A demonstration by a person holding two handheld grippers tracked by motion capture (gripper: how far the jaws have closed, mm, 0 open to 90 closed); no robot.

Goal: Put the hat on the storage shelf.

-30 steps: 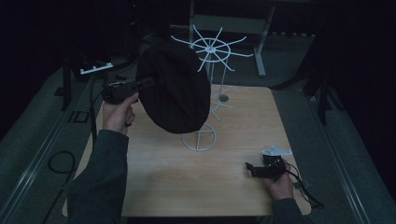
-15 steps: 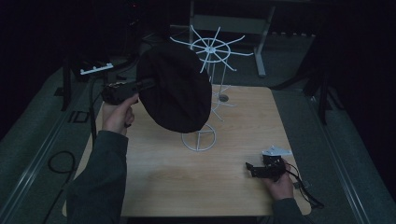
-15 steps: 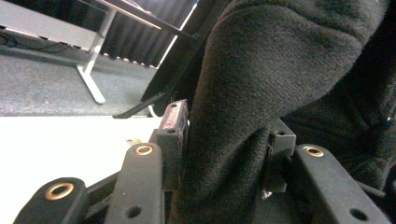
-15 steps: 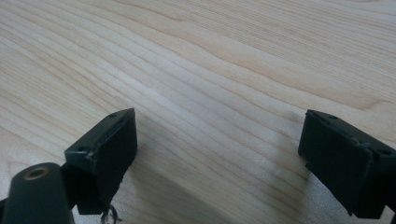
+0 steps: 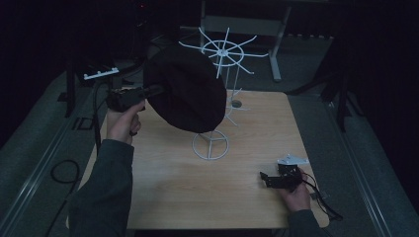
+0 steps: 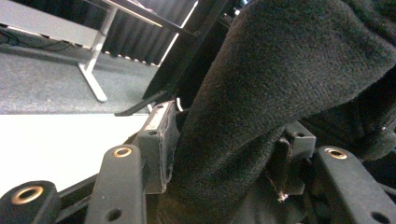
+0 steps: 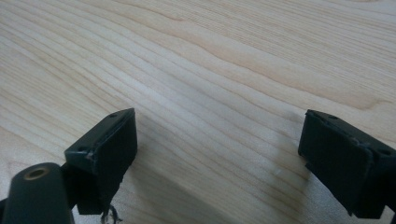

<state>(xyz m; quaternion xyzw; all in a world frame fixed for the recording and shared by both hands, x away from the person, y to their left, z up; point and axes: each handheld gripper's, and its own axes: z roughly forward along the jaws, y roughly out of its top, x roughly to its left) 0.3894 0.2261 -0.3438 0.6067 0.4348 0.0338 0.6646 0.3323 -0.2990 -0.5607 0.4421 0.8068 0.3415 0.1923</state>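
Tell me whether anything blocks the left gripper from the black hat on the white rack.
Nothing visible does. The black hat hangs on the white rack, its fabric already between the just-opened jaws of the left gripper.

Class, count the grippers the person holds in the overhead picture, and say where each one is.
2. The left gripper is raised at the left, by the black hat on the white wire rack. The right gripper rests low on the wooden table, near its right front corner.

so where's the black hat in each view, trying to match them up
High view: the black hat hangs upper centre on the white wire rack, with the left gripper at its left edge.
Left gripper view: its fuzzy brim runs from top right down between the jaws, which have just been opening.
Right gripper view: not in it.
Shared landmark: the light wooden table.
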